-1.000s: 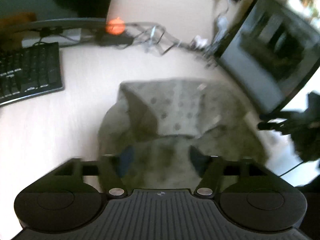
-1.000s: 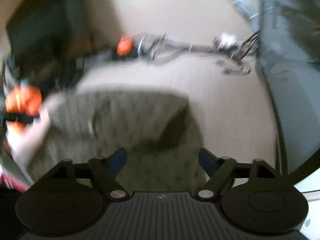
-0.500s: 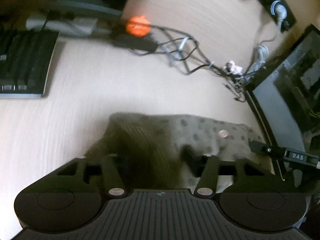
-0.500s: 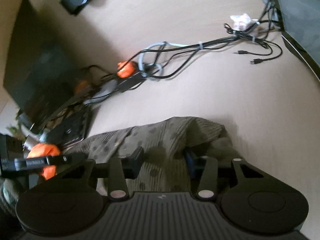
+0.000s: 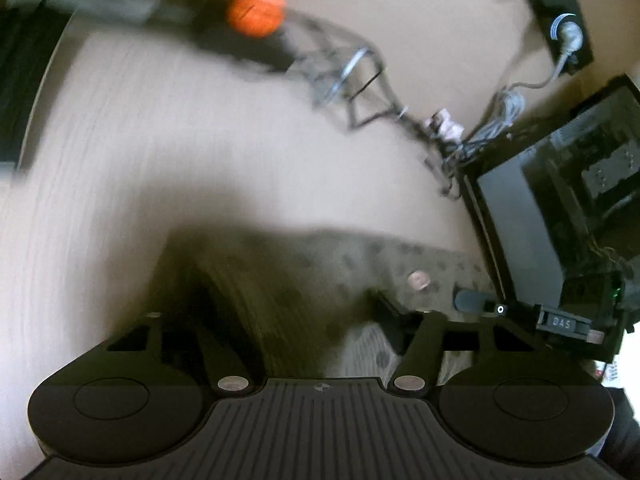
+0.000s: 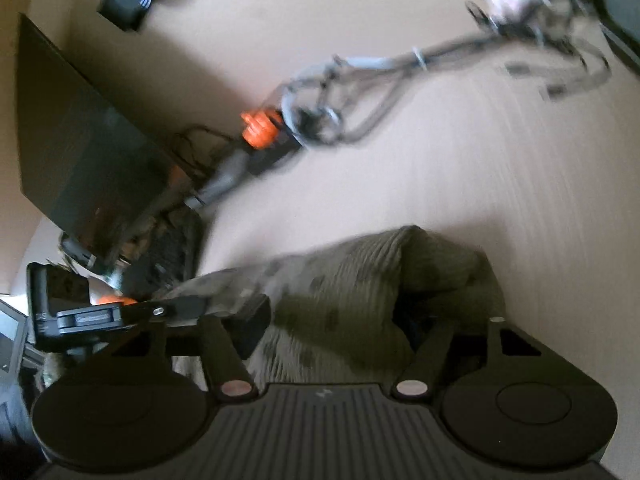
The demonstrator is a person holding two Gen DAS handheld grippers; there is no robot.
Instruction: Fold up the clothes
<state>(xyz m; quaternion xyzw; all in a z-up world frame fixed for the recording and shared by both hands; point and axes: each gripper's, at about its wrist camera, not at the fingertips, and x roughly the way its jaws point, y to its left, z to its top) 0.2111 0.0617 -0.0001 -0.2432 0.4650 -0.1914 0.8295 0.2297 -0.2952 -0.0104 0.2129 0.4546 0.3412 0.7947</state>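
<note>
Olive dotted garment (image 5: 320, 276) lies bunched on the pale desk (image 5: 160, 160), lower centre of both wrist views, cloth running up between each pair of fingers. Left gripper (image 5: 300, 320): jaws closing, a thick ridge of fabric between them; right finger visible, left finger buried in cloth, so pad contact cannot be confirmed. Right gripper (image 6: 336, 320): jaws opening, a raised fold between them; its hold looks to be slackening. Frames blurred, so edges are uncertain. Risks, as judged: (1) the right side lets go while the left tightens, so the cloth drags lopsided and the fold skews; (2) either gripper pinches several layers at once, locking in a crumple; (3) a wide sweep snags the cable tangle (image 5: 360, 92) at upper centre or knocks the dark monitor (image 5: 560, 208) at right edge, which sits just beside the garment.
</note>
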